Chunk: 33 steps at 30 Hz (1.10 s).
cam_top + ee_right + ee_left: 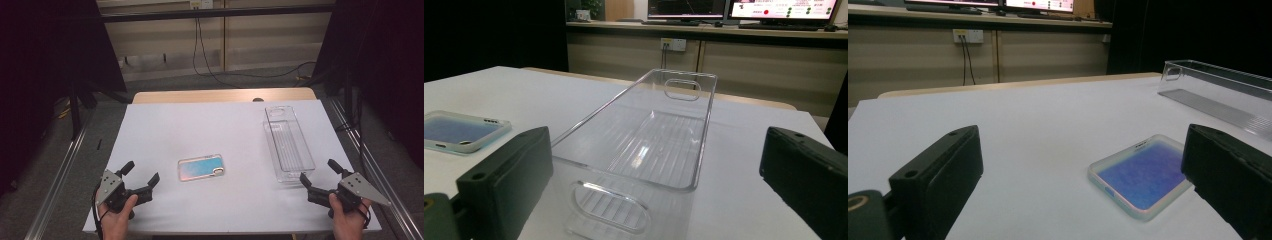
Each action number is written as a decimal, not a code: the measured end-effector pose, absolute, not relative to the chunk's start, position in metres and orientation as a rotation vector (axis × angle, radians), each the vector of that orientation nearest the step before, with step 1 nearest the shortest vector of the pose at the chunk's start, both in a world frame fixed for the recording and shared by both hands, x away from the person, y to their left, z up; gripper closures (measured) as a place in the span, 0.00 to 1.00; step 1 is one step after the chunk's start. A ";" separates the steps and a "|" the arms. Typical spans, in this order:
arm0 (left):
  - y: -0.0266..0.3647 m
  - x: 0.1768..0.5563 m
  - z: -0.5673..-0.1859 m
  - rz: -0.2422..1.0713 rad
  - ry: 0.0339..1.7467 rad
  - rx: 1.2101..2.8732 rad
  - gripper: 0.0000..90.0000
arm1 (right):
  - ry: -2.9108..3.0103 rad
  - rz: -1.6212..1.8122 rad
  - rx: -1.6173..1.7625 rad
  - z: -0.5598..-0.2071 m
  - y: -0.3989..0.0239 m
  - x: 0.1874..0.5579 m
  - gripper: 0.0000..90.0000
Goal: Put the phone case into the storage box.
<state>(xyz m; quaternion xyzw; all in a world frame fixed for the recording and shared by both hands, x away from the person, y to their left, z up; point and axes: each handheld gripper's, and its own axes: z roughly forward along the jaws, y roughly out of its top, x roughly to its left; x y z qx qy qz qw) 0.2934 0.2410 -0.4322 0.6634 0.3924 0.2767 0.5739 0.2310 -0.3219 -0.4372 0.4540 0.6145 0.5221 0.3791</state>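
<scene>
Now, from the left side of the table to the right:

left gripper (pixel 142 171): sits at the near left corner of the white table (pixel 165 135), held in a hand (pixel 116 220); its jaws stand wide apart with nothing between them, pointing toward the middle of the table

gap ahead of left gripper: bare tabletop lies between its jaws and the phone case; nothing stands in the way

phone case (pixel 200 167): lies flat near the middle of the table, closer to the near edge, its long side running left to right; pale rim, blue-tinted face; in the left gripper view (pixel 1143 176) it lies just beyond the jaw on the right side of that picture, which covers one corner of it

space between case and bin: open tabletop, the two well apart

clear bin (pixel 288 142): a long, see-through plastic box with a ribbed floor and a cut-out handle at each end, standing upright on the right part of the table, running from near to far; empty

right gripper (pixel 318 171): at the near right corner, held in a hand (pixel 348 220), jaws spread wide and gripping nothing; in the right gripper view the bin's near end (pixel 639 165) sits straight ahead between the two jaws, near but not touched

beyond the table: a wooden edge, cables (pixel 202 50) hanging down a beige wall, dark curtains either side
</scene>
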 end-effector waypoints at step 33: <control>0.230 0.297 -0.427 0.557 0.848 1.606 0.04 | 1.595 1.374 1.156 -0.438 -0.319 0.226 0.00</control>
